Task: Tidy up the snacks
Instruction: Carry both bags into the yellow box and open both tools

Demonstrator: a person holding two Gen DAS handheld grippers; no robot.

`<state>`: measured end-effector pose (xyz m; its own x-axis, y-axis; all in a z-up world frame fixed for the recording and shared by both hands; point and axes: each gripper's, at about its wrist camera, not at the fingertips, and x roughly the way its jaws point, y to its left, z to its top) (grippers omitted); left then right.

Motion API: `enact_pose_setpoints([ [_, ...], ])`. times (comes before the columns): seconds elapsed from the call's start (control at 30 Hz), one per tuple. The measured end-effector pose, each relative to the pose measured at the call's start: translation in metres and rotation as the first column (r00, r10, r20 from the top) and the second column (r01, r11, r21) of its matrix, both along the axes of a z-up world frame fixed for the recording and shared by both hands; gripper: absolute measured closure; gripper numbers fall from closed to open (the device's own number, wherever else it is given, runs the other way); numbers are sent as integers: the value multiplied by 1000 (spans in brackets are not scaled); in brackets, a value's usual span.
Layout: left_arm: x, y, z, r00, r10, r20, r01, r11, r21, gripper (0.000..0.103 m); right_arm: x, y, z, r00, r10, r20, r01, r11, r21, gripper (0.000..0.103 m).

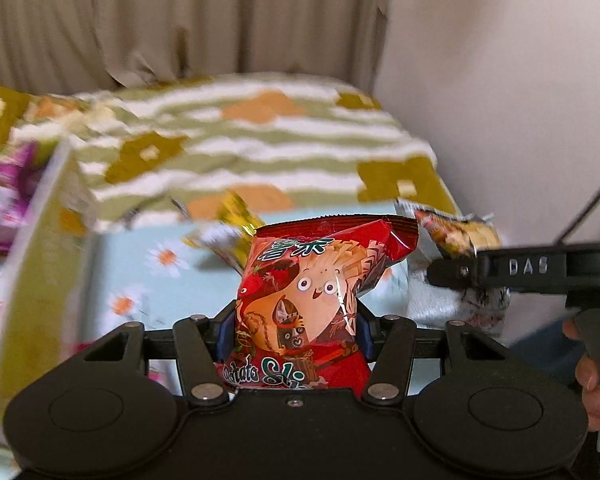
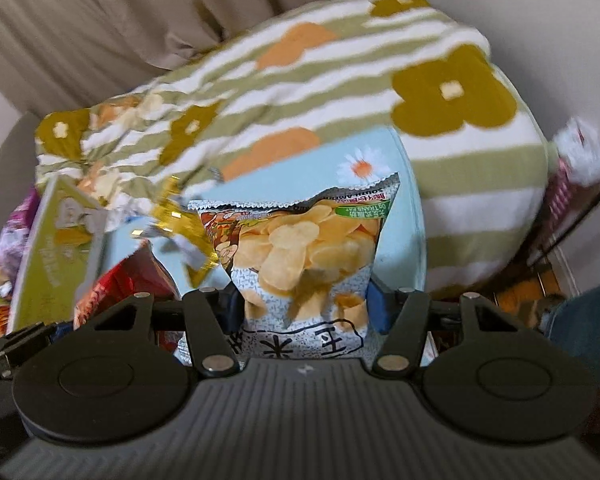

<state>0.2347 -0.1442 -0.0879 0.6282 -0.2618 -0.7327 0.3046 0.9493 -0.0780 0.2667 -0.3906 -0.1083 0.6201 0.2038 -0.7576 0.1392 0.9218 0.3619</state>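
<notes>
The right hand-held gripper (image 2: 302,304) pinches a white chip bag (image 2: 300,256) above the pale blue daisy-print sheet (image 2: 400,216), a striped flowered blanket (image 2: 380,80) behind.

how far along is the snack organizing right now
Done: nothing visibly sorted, though blur hides much. In hand: the left gripper is shut on the red potato-stick bag; the right gripper is shut on the silver chip bag. Left: the gold packet lies loose.

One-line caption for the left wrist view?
Left gripper shut on red potato-stick bag above daisy-print cloth.
</notes>
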Motion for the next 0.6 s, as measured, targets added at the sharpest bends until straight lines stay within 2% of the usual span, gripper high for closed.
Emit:
enact_pose_setpoints([
  [0.13,-14,23,38,992,90,89,-89,996,-7,44,0,16,32,995,81,65,-80,997,-17,30],
  [0.3,-26,60,76,963,206,175,-209,978,-4,44,5,50,70,970,192,149,-192,981,-14,30],
  [0.6,-26,148,113,901,353,254,-366,931,5,44,18,146,118,903,347,253,-351,936,-28,30],
])
